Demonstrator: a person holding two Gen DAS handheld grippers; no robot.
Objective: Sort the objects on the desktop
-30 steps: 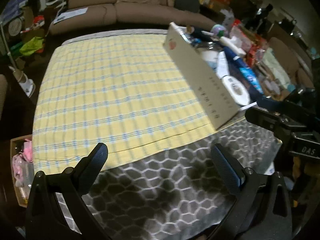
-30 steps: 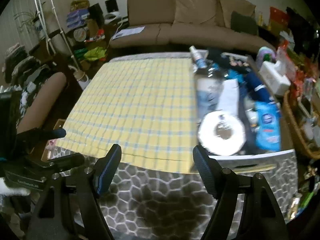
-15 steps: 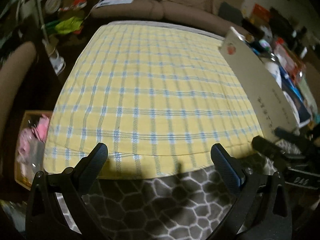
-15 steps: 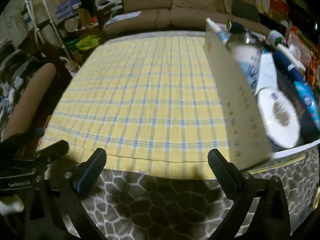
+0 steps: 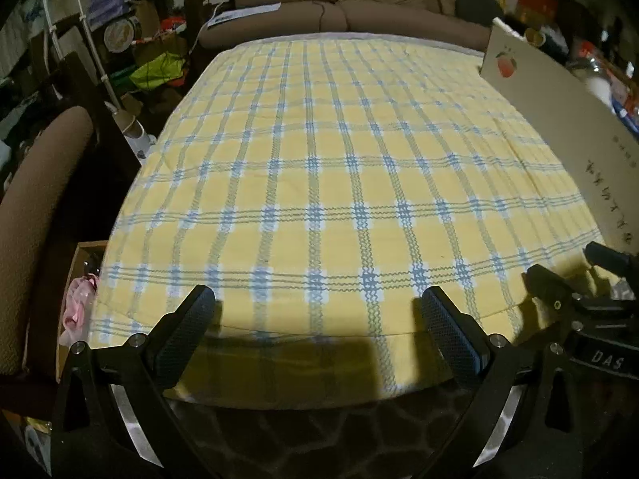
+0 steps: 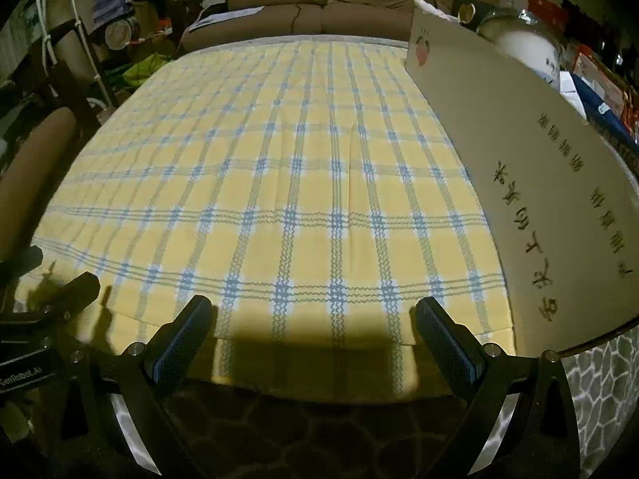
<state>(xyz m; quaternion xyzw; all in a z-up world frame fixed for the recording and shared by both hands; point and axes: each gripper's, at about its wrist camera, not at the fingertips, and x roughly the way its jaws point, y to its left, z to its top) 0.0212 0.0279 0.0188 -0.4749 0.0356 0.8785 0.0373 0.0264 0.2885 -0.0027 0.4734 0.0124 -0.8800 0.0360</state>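
A yellow and blue checked cloth covers the table, also in the right wrist view. A beige cardboard box with dark lettering and a red fruit mark stands along the cloth's right side, also seen in the left wrist view. Over its wall shows a white jar among other items, mostly hidden. My left gripper is open and empty over the cloth's near edge. My right gripper is open and empty at the same edge, left of the box.
A brown sofa stands behind the table. A brown chair and cluttered shelves are on the left. A honeycomb-patterned grey cover hangs at the table front. The other gripper shows at right and at left.
Both grippers have dropped lower and moved left toward the cloth's near edge. The box now shows its side wall, hiding most of its contents. The right gripper's jaws have opened wider.
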